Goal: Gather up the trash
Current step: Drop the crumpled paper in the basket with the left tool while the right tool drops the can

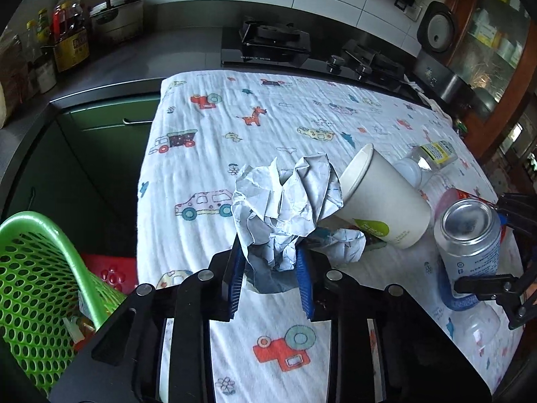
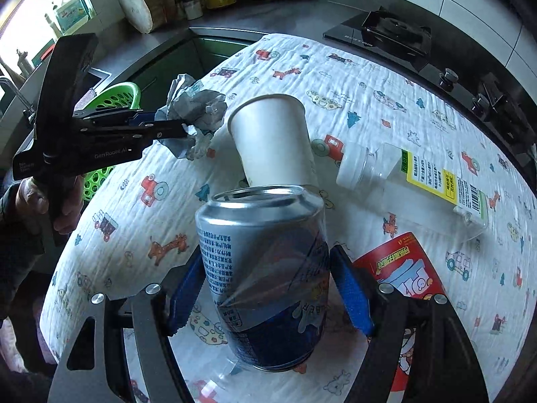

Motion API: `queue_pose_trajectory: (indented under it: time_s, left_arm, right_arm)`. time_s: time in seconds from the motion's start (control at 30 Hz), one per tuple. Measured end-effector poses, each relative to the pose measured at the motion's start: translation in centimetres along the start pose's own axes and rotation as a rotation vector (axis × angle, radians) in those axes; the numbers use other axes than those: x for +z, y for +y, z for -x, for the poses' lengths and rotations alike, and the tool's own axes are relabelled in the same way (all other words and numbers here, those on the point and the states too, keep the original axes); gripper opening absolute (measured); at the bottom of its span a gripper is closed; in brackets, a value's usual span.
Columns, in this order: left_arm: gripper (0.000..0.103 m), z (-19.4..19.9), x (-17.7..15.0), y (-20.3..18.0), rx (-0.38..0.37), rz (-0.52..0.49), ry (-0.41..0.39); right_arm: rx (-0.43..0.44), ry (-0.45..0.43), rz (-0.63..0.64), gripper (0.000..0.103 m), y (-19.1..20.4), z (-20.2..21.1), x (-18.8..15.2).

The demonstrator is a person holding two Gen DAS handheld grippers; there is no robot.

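L hand-held gripper (image 1: 270, 262) tilts down, clamped on paper wad (image 1: 285, 201). R hand-held gripper (image 2: 268, 288) points steeper, pads gripping can (image 2: 265, 268); can base partly hidden.

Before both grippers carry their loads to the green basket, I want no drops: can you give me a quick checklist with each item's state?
1. Left gripper shut on crumpled paper: ok.
2. Paper lifted clear of the cloth: ok.
3. Right gripper pads pressing the can: ok.
4. Can clear of the tilted paper cup: cannot tell.
5. Green basket has room: ok.
6. Plastic bottle out of the way: ok.
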State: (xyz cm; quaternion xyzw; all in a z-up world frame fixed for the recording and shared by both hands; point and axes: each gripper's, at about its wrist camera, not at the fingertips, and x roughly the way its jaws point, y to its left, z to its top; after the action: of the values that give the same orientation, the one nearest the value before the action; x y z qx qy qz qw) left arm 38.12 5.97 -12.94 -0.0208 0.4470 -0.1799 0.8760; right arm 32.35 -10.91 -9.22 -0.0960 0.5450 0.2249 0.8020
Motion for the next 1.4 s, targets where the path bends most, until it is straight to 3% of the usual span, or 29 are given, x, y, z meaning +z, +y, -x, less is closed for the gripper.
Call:
queue_pose_trajectory:
  time_s: [0.27, 0.5, 0.77, 1.0, 1.1, 1.23, 1.4]
  left_arm:
    - [0.027, 5.6, -1.6, 2.7, 0.093, 0.017, -0.071]
    - [0.027, 10.0, -3.5, 7.5, 0.195, 0.085, -0.111]
    - [0.027, 11.3, -6.5, 13.4, 0.304, 0.168, -0.055]
    - [0.031, 11.3, -8.9, 16.3, 0.340, 0.213, -0.006]
    - [0.040, 11.4, -9.7, 17.5, 0.351, 0.238, 0.007]
    - [0.066, 12.0, -10.6, 18.7, 0.371, 0.269, 0.001]
    - [0.071, 12.6, -11.5, 19.9, 0.386, 0.288, 0.000]
  right_arm:
    - [0.018, -0.042, 0.045, 0.071, 3.0, 1.1, 1.4]
    - [0.043, -0.065, 0.106, 0.071, 6.7, 1.3, 3.2]
    - [0.089, -0.097, 0.148, 0.071, 11.3, 1.2, 5.8]
    - [0.139, -0.124, 0.168, 0.071, 15.6, 0.6, 8.8]
    - [0.158, -0.133, 0.174, 0.071, 17.3, 0.2, 10.0]
    - [0.176, -0.145, 0.171, 0.071, 18.9, -0.4, 11.6]
    - [0.212, -0.148, 0.149, 0.071, 20.9, -1.6, 13.5]
